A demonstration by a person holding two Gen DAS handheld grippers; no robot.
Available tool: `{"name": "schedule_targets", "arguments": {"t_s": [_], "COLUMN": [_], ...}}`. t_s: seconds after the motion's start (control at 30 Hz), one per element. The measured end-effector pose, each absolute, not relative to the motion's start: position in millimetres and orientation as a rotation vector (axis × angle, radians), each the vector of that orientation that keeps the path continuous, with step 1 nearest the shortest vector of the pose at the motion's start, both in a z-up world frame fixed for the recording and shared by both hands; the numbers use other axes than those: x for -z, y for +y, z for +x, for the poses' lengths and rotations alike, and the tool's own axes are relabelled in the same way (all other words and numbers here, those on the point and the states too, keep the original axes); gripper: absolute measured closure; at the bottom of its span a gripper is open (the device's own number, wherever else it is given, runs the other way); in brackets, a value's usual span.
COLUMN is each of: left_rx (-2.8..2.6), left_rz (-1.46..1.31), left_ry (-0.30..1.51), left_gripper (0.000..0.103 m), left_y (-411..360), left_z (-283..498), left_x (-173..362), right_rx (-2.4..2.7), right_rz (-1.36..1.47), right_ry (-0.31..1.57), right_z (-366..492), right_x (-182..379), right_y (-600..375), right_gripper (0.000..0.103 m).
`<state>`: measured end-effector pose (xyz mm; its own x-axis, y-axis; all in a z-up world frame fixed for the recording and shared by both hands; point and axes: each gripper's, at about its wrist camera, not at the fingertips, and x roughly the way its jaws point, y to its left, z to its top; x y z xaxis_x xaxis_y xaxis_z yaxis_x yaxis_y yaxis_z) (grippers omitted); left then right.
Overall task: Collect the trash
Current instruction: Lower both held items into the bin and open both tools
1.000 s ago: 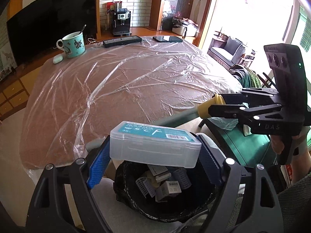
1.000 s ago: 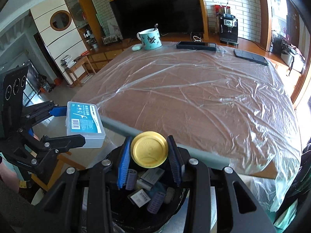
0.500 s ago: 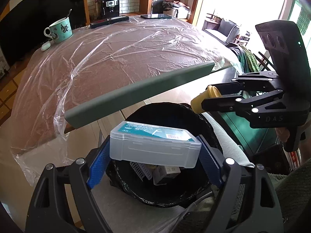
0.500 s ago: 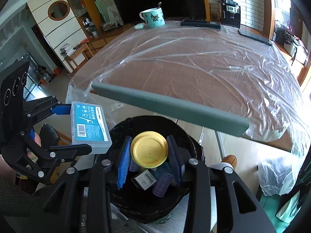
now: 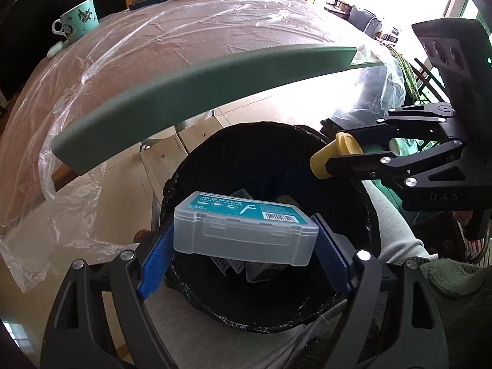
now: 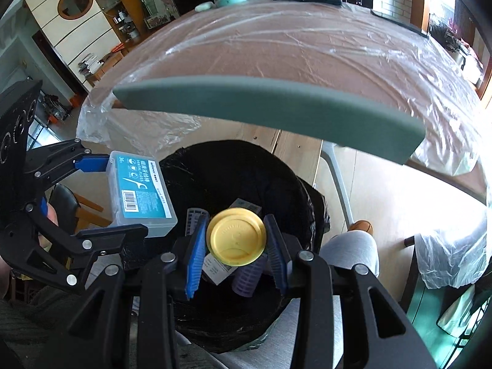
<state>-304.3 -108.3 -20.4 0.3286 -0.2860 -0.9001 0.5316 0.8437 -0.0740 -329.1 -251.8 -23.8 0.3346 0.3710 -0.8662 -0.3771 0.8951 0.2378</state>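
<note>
My left gripper (image 5: 244,255) is shut on a clear plastic floss box (image 5: 246,230) with a teal label, held flat over the black-lined trash bin (image 5: 353,295). In the right wrist view the same floss box (image 6: 140,193) hangs at the bin's left rim. My right gripper (image 6: 236,249) is shut on a yellow cup (image 6: 236,236), seen lid-first, above the bin (image 6: 246,166). In the left wrist view that yellow cup (image 5: 333,155) sits over the bin's right rim. Paper scraps and a purple hair roller (image 6: 249,275) lie inside the bin.
A grey-green chair back (image 5: 190,92) arches over the bin, with the plastic-covered table (image 5: 172,37) behind it. A teal mug (image 5: 78,20) and dark flat devices stand at the table's far edge. A person's grey-trousered knee (image 6: 349,249) is beside the bin.
Both grippers have sunk toward the bin and tilted downward, each keeping its load. The table edge has risen in view, and the bin's opening now fills the space beneath both grippers.
</note>
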Motion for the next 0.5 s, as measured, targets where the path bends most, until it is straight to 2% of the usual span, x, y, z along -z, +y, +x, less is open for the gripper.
{"name": "schedule_targets", "arguments": {"t_s": [0.5], "left_rx": [0.535], "left_rz": [0.309], "left_ry": [1.202], "left_gripper": [0.018], "left_y": [-113], "left_z": [-297], "left_x": [61], "right_rx": [-0.471], "right_rz": [-0.016], "right_ry": [1.220], "right_z": [-327], "right_x": [62], "right_y": [-251], "right_gripper": [0.066]}}
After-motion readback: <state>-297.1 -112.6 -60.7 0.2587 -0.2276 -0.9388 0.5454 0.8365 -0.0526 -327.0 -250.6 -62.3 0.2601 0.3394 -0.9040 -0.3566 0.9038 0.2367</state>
